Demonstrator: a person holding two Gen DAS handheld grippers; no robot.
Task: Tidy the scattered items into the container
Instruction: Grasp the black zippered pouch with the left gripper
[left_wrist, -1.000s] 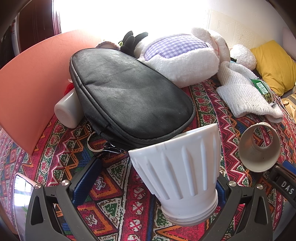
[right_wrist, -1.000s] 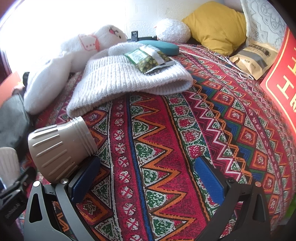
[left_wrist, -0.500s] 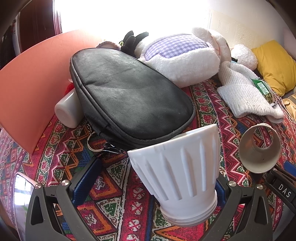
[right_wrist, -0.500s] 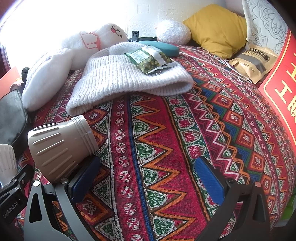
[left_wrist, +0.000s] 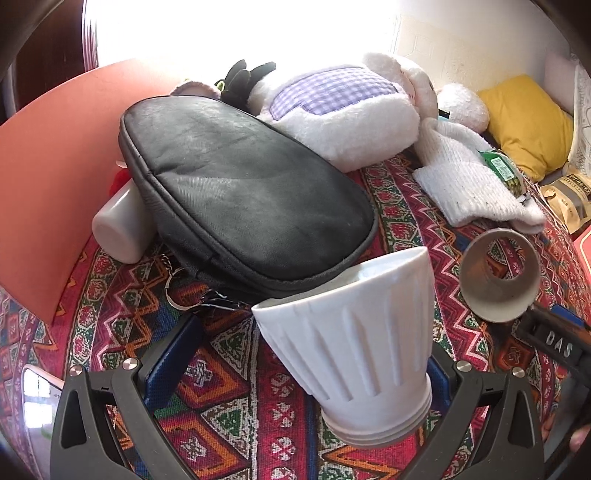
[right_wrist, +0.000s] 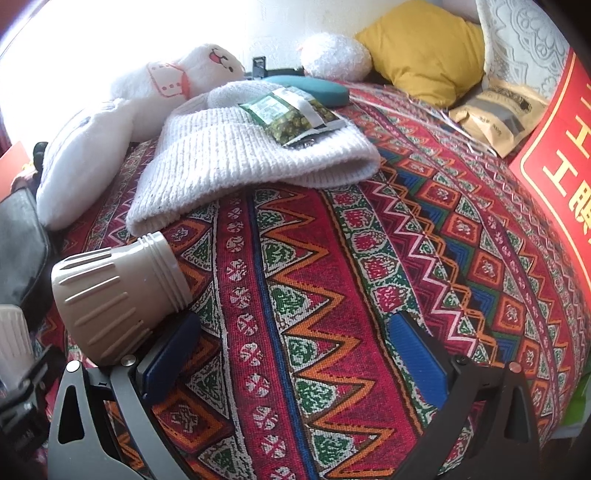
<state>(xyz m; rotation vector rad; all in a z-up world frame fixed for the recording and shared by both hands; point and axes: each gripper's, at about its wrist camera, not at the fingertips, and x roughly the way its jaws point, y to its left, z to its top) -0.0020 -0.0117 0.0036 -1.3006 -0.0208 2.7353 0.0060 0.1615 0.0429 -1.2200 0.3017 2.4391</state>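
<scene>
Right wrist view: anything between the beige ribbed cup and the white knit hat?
Nothing. Only bare patterned cloth separates the beige ribbed cup from the white knit hat, seen in the right wrist view.

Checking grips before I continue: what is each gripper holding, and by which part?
Left gripper: the white ribbed cup sits between its fingers, against the right one; a firm grip cannot be told. Right gripper: open, nothing held; the beige cup lies beside it.

White bottle (left_wrist: 120, 225): mostly hidden under black pouch (left_wrist: 240, 199), ahead-left of left tongs. Red box (right_wrist: 561, 147): cut off at right edge. Window: overexposed, unreadable.
</scene>
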